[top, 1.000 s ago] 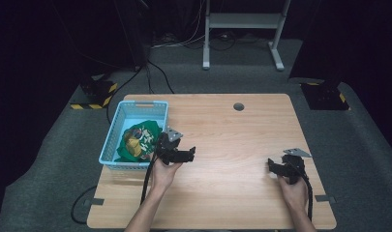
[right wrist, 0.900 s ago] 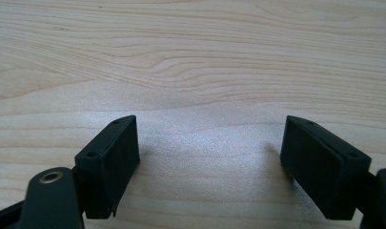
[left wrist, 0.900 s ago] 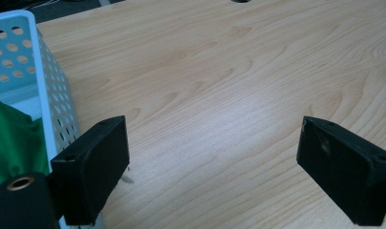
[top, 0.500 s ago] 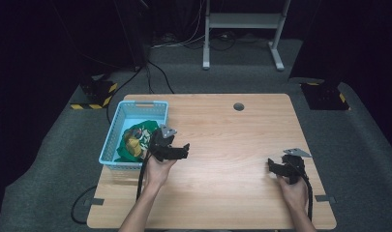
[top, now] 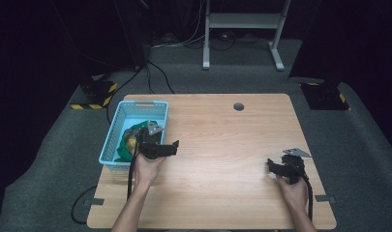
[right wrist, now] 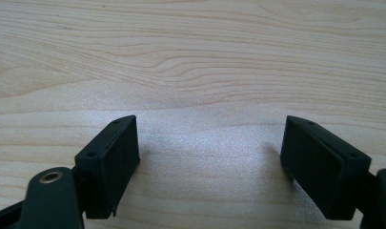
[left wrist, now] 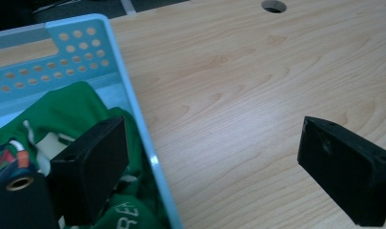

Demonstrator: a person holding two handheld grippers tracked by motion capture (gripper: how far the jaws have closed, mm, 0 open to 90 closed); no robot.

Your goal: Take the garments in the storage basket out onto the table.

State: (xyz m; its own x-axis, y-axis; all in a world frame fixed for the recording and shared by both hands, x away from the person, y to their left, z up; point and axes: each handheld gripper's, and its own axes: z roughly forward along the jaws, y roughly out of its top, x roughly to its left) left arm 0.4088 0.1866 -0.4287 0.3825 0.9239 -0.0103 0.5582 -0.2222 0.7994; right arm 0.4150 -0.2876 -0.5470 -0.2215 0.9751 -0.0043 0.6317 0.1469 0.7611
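Note:
A light blue plastic basket sits at the table's left edge with green printed cloth inside. My left gripper hovers open over the basket's right wall. In the left gripper view the rim of the basket runs between the jaws of the left gripper, one jaw above the green cloth and the other above bare wood. My right gripper rests low near the table's right front, and the right gripper is open with only wood between its fingers.
The wooden table has a round cable hole near its far edge. A metal stand and cables stand on the dark floor beyond. Black-and-yellow blocks lie on the floor at the left.
My left gripper has moved left and slightly away, from the table beside the basket to over the basket's right wall. The right gripper has stayed put.

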